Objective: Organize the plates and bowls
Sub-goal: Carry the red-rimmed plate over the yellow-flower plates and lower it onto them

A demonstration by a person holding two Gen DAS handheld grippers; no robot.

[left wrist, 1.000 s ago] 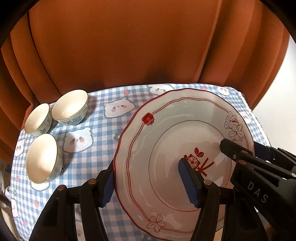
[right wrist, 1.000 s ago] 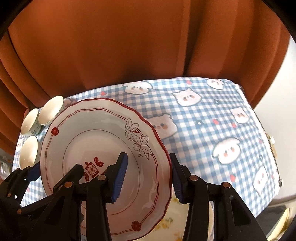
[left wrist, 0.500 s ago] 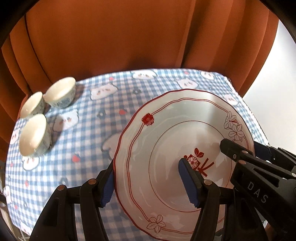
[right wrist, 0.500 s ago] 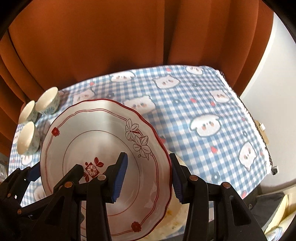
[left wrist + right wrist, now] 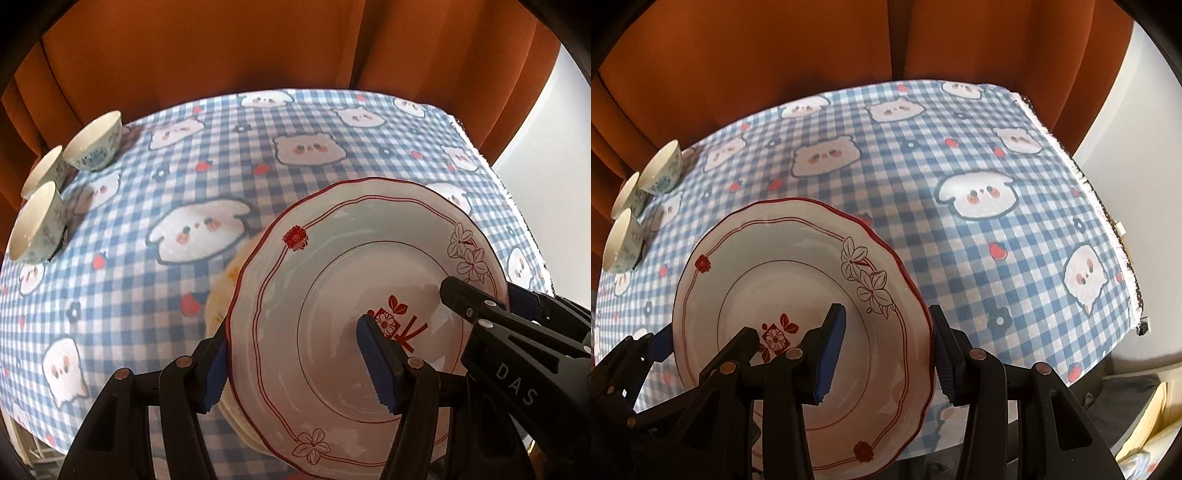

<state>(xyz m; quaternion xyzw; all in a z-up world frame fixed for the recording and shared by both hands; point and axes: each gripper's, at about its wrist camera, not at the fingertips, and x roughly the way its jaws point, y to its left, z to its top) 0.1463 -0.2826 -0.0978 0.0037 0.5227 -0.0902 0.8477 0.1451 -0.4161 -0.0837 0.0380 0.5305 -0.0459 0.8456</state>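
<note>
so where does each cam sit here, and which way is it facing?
Left wrist: on the left gripper, looking steeply down along its fingers at the red-rimmed plate and checked tablecloth; the right gripper shows at right.
Right wrist: on the right gripper, same downward tilt; the left gripper shows at lower left.
Shared: plate, three bowls, tablecloth, orange curtain.
</note>
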